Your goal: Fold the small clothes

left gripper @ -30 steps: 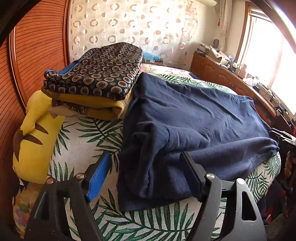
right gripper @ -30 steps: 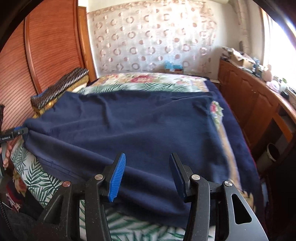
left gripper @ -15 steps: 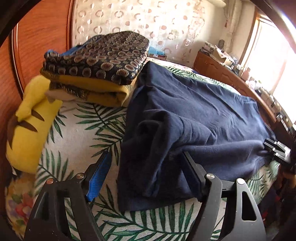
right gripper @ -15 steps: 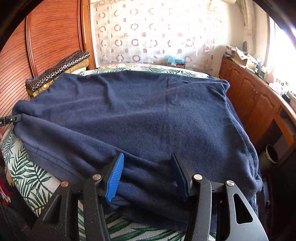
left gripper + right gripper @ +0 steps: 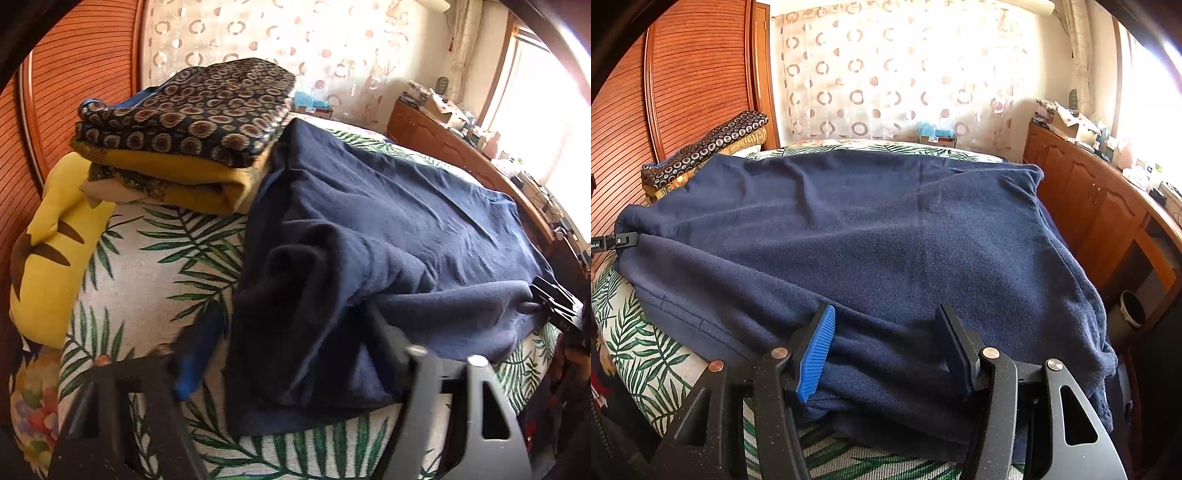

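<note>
Left gripper (image 5: 291, 332) is closing in, its jaws just narrowing around a bunched corner of the navy garment (image 5: 879, 240) lying across the bed (image 5: 155, 280); right gripper (image 5: 886, 343) is opening, jaws loosely straddling its front edge.

A lived-in home bedroom: bed with palm-leaf sheet (image 5: 155, 266), stack of folded clothes (image 5: 184, 140) by the slatted wooden headboard (image 5: 683, 81), circle-patterned curtain (image 5: 894, 74), cluttered wooden sideboard (image 5: 1100, 195) (beneath a bright window).
</note>
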`<state>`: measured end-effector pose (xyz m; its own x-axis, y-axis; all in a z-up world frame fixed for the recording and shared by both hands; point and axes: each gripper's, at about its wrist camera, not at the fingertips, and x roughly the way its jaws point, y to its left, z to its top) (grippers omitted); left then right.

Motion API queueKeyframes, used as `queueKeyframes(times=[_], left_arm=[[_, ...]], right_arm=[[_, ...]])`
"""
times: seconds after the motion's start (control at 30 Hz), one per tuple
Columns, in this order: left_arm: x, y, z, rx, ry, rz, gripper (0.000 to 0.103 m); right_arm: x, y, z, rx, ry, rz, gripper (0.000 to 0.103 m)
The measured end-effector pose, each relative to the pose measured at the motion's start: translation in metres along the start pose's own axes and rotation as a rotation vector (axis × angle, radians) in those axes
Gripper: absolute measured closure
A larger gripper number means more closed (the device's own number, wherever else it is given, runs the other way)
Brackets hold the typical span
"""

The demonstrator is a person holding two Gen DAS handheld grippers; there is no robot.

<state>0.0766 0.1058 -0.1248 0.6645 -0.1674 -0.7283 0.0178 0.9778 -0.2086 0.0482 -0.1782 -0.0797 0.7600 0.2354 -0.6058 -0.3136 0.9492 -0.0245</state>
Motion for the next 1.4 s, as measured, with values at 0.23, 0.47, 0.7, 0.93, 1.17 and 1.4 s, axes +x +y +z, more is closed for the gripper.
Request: queueKeyframes(times=[0.23,0.47,0.7,0.93,1.17,1.4], left_arm=[[-0.008,-0.015,0.003,0.030,-0.016,-0.062,0.090],[-0.034,-0.049,0.021,0.058,-0.094,-0.152,0.091],[-0.055,-0.114,0.060,0.164,-0.173,-0.262,0.092],[-0.051,-0.182,0.088,0.269,-0.181,-0.353,0.092],[-0.050,-0.246,0.107,0.357,-0.171,-0.426,0.092],[-0.062,-0.299,0.118,0.443,-0.170,-0.477,0.092]], right_arm=[[-0.003,-0.001,0.001,-0.001,0.001,0.003,0.045],[-0.005,-0.004,0.002,0.009,0.006,0.017,0.045],[-0.029,-0.029,0.012,0.076,-0.016,0.010,0.045],[-0.061,-0.053,0.014,0.089,-0.066,-0.042,0.045],[-0.072,-0.068,0.005,0.142,-0.085,-0.045,0.045],[-0.079,-0.071,0.000,0.158,-0.097,-0.051,0.045]])
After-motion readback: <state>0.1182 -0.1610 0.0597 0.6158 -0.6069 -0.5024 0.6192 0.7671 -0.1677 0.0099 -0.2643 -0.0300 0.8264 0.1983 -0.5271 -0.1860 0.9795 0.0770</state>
